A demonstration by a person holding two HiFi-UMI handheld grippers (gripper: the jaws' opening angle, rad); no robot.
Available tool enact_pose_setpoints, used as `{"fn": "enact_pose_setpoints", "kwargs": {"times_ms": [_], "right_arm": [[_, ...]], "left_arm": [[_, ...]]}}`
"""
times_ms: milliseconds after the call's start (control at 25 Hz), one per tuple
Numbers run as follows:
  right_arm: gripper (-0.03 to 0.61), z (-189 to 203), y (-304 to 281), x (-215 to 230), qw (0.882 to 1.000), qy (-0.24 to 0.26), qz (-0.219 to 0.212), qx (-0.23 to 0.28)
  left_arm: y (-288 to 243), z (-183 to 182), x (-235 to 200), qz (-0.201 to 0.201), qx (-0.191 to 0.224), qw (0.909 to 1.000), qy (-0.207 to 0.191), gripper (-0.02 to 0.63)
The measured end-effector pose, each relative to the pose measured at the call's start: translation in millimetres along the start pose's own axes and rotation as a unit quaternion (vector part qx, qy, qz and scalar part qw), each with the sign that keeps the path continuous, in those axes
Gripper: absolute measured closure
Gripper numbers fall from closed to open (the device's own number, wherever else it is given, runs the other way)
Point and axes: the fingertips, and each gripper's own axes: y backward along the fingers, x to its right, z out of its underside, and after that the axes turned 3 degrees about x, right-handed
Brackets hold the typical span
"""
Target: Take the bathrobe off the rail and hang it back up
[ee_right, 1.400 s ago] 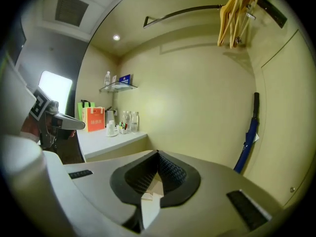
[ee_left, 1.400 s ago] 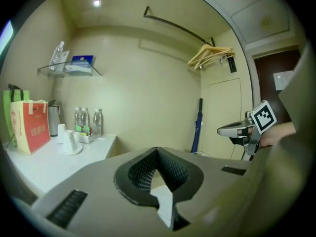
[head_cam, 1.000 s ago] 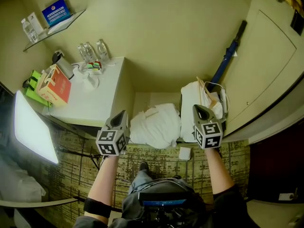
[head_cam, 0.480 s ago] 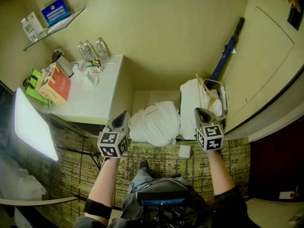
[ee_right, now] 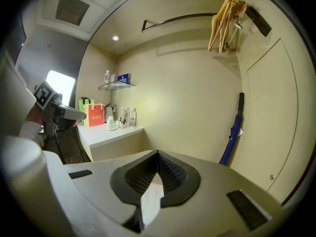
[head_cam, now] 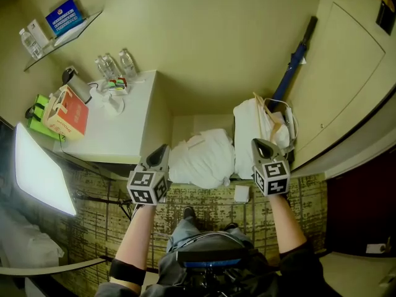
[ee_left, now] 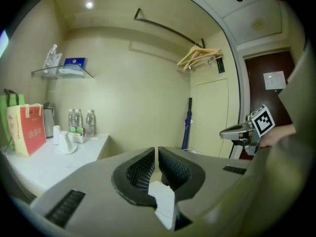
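Two grippers seen: left gripper (head_cam: 161, 148) and right gripper (head_cam: 260, 143), jaws of each pressed together, nothing pinched. One bathrobe (head_cam: 201, 158) heaped low at wall foot, between them. One rail (ee_right: 177, 19), hangers (ee_right: 226, 23) bunched at end. Three bottles (head_cam: 114, 65) counted on counter (head_cam: 133, 129).

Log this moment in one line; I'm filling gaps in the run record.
left gripper: jaws shut, empty | right gripper: jaws shut, empty | rail: hangers only | white bathrobe: heaped below, untouched
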Motion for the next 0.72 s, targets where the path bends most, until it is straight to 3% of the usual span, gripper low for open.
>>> {"fn": "enact_pose_setpoints", "kwargs": {"times_ms": [400,720], "right_arm": [[0.557,7,-48,-18,1.0,-0.01,0.02,-0.017],[0.555,26,-112,-36,0.998,-0.027,0.047,-0.03]], "left_arm": [[-60,22,-9,0.074,-0.052,0.9955,-0.028,0.501],[-130,50,-24,0.145,-0.09,0.9831,-0.067,0.404]]}}
